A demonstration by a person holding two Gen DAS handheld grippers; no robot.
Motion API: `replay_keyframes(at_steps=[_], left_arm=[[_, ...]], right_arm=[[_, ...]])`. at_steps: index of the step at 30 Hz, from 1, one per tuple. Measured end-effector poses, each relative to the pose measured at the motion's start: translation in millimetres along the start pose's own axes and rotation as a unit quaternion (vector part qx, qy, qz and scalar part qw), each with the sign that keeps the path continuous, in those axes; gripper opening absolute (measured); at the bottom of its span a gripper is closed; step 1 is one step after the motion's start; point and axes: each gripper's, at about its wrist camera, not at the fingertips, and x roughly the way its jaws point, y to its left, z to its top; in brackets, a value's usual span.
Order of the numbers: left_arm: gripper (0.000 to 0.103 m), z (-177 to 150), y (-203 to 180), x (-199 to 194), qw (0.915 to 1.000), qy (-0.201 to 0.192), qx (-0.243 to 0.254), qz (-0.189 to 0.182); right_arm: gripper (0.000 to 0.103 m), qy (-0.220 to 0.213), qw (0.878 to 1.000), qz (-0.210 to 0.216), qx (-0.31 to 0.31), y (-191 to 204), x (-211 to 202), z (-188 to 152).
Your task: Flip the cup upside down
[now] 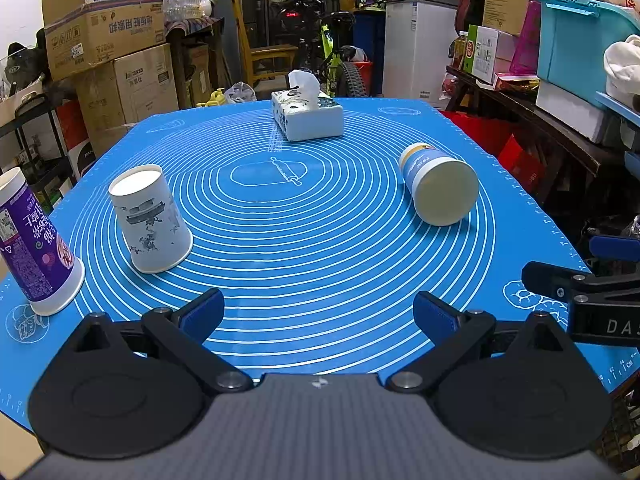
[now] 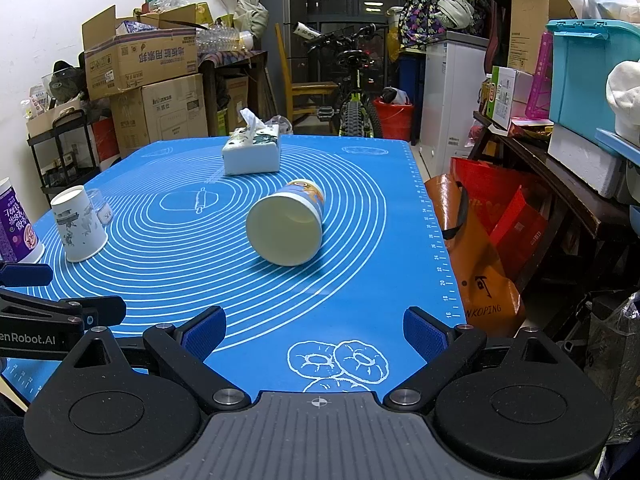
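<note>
A blue silicone baking mat printed with white concentric rings covers the table and serves as the reference surface. The blue-and-white paper cup lies on its side right of the ring centre, its open mouth turned toward the cameras and its base pointing toward the mat's far edge; bare mat surrounds it on every side. A white paper cup with grey ink-style print stands inverted, mouth down, left of the ring centre. A purple printed paper cup, also mouth down, stands close to the mat's left edge. A white tissue box with patterned top rests near the far edge, well apart from all cups.

The left gripper hovers over the near edge of the mat, its blue-padded jaws spread wide and holding nothing. The right gripper hovers over the near right corner, above the printed doughnut outlines, jaws likewise spread and empty. Open mat lies between each gripper and the fallen cup. An orange paper bag stands on the floor just beyond the right edge.
</note>
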Motion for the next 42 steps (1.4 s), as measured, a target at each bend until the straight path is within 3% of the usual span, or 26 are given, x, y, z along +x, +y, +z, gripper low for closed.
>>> replay_keyframes(at_steps=[25, 33, 42], left_arm=[[0.100, 1.9, -4.4, 2.0, 1.0000, 0.004, 0.001, -0.003], [0.100, 36.4, -21.2, 12.7, 0.9996, -0.012, 0.007, -0.023], [0.100, 86.3, -57.8, 64.0, 0.9993, -0.005, -0.005, -0.038]], right_arm=[[0.095, -0.002, 1.000, -0.001, 0.000, 1.8, 4.3, -2.0], [0.095, -0.018, 1.000, -0.020, 0.008, -19.1, 11.4, 1.3], [0.095, -0.041, 0.998, -0.051, 0.025, -50.9, 19.2, 29.3]])
